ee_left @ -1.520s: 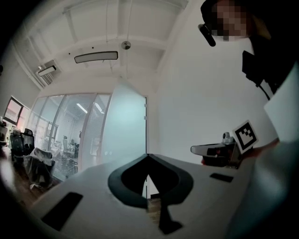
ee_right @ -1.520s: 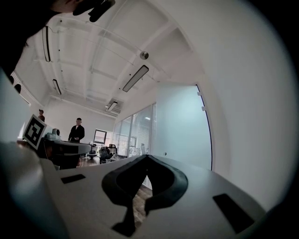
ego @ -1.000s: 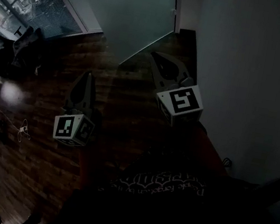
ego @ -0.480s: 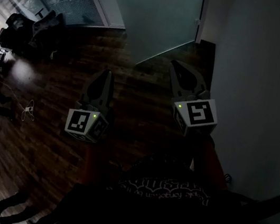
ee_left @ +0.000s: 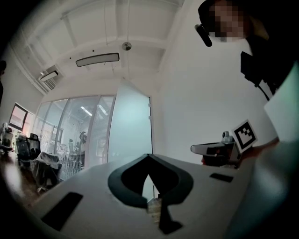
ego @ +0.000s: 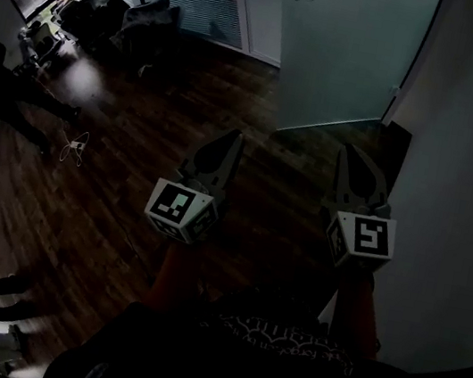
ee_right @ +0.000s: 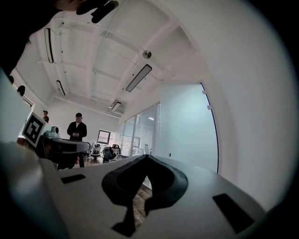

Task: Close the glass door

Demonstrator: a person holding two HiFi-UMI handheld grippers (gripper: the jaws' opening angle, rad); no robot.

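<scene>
- head view is very dim and underexposed; the glass door is its palest area; the lower edge sinks to near black
- a soft glare patch lies on the wooden floor towards the left edge; the boards elsewhere give only a dull sheen
- both gripper views are bright and evenly lit off white walls and ceiling; a long ceiling lamp reads grey with a bright rim, without glare
- wide-angle bowing bends straight lines there; corners are vignetted black; the near foreground is soft
</scene>
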